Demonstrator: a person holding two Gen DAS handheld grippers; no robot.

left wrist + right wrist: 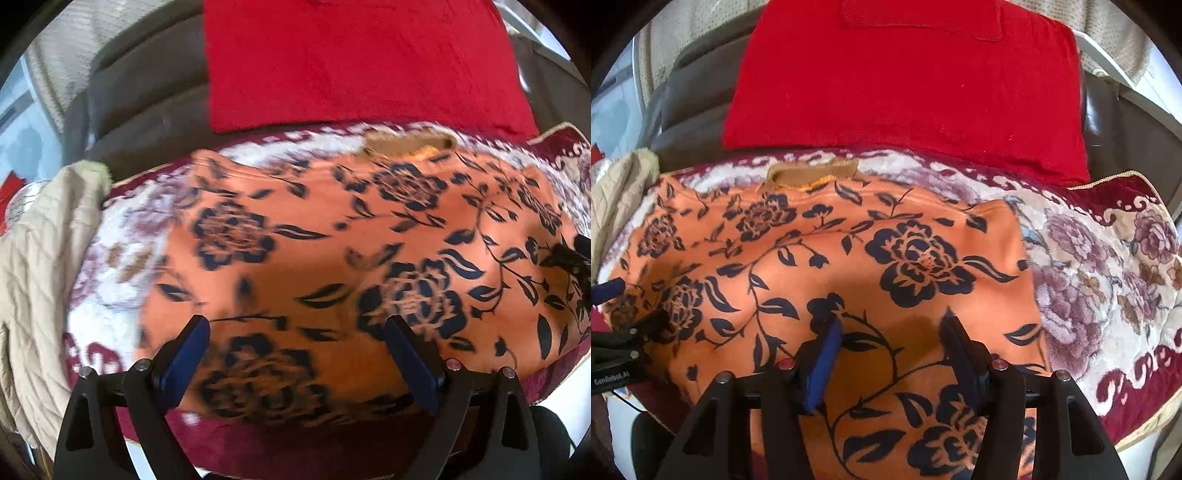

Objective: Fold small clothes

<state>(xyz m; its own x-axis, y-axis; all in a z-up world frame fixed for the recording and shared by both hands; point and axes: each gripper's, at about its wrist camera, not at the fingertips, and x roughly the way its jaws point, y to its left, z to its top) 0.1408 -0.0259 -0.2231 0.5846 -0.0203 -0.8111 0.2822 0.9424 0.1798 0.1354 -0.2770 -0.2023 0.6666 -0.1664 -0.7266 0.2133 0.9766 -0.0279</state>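
An orange garment with a dark blue flower print [332, 243] lies spread flat on a floral seat cover; it also shows in the right wrist view [827, 258]. Its tan collar [406, 146] points away from me [812, 173]. My left gripper [297, 325] is open and empty, hovering over the garment's near left part. My right gripper [892, 325] is open and empty over the garment's near right part. The left gripper's tip [609, 291] shows at the left edge of the right wrist view, and the right gripper's tip [576, 254] at the right edge of the left wrist view.
The maroon and white floral cover [1108, 266] lies under the garment on a seat. A red cushion [905, 85] leans against the dark backrest [147, 92] behind it. A beige quilted cloth [40, 266] hangs off the left side.
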